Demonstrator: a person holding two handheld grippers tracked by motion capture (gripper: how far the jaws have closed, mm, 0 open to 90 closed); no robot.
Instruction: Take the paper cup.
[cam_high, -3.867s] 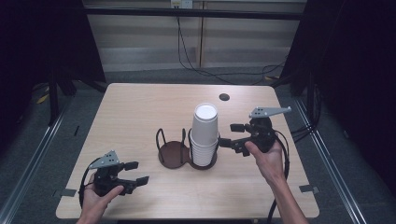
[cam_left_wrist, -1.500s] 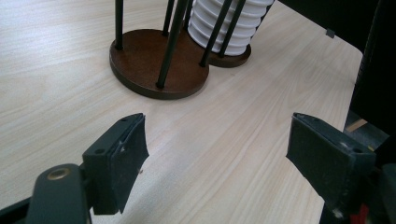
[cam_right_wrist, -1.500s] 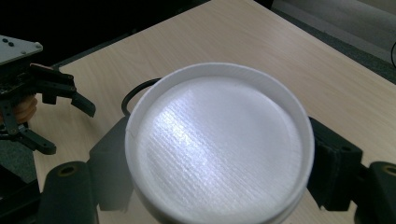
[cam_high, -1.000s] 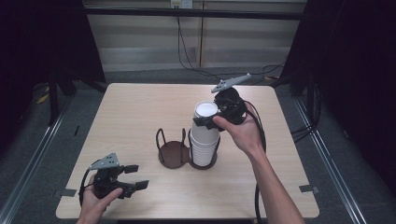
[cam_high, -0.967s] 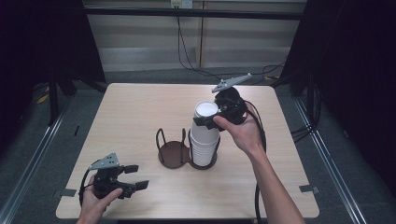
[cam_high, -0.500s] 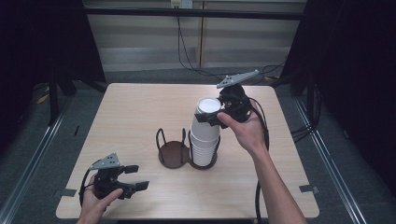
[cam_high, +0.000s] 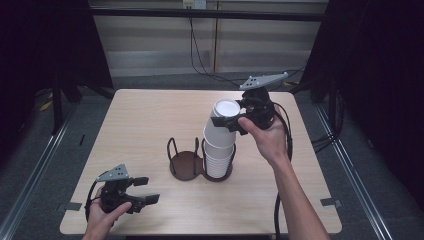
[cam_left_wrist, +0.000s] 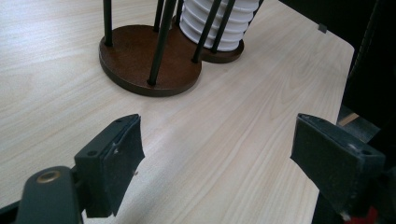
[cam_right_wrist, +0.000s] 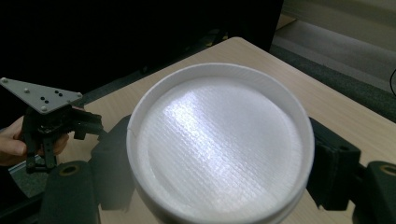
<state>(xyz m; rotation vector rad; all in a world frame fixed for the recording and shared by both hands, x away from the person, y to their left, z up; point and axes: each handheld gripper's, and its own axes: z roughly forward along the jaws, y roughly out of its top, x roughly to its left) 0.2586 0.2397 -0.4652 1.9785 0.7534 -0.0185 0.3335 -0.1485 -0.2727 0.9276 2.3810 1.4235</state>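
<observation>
Holding a white cup (cam_high: 225, 109) in the right claw (cam_high: 235, 122), jaws pressed on its two sides, flat bottom up and tipped a bit. Sits at the very top of the stack (cam_high: 218, 155), up above the right ring of the holder (cam_high: 184, 165), near the middle of the table (cam_high: 150, 115). Hard to tell if quite free of the next cup down or rubbing on it. Could go wrong in a few ways. Might drag the next cup up too, if stuck tight inside. Might tip the whole stack over, or pull the holder along, if yanked sideways and not straight up. Might squash the thin cup wall if squeezed too hard, then pop loose. Might drop and roll off the table if held too softly, with so smooth a side. Best to lift slow and straight, and to watch the low edge. No help near from the left claw (cam_high: 146, 189): wide open, nothing in it, resting low by the front left edge, well apart from the holder. Nothing there to steady the base if wobbling starts. Left ring of the holder bare, so plenty of room for a fall that way too.
</observation>
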